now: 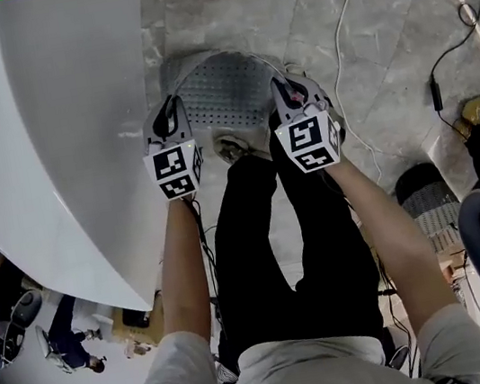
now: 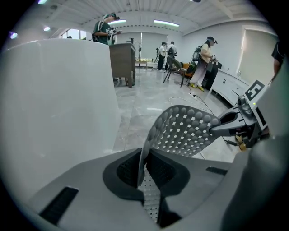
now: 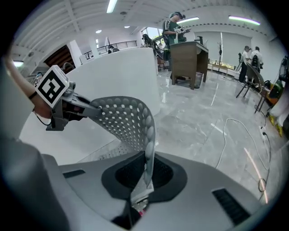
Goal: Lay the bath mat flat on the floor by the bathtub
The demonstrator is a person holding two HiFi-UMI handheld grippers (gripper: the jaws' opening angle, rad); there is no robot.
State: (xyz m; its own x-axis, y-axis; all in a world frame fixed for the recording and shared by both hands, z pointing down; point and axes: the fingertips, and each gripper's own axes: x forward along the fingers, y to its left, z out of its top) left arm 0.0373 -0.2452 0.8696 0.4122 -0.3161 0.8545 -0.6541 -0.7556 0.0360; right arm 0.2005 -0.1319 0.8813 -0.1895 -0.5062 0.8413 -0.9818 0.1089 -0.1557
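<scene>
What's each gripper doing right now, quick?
Left gripper: shut on the bath mat.
Right gripper: shut on the bath mat too.

This is a large open work hall with a bathroom corner set up in it, not a home. In the head view a white glossy freestanding bathtub (image 1: pixel 56 126) fills nine to eleven o'clock. It stands on a grey polished marble-pattern floor (image 1: pixel 379 45), and a thin loose white cable (image 1: pixel 341 24) trails over the floor at one o'clock. In the left gripper view, long ceiling strip lights (image 2: pixel 165 22) run at twelve o'clock. A tall brown wooden cabinet (image 2: pixel 123 61) stands at eleven. Several standing people (image 2: pixel 207 56) gather beside low white cupboards (image 2: pixel 228 83) at two o'clock.
</scene>
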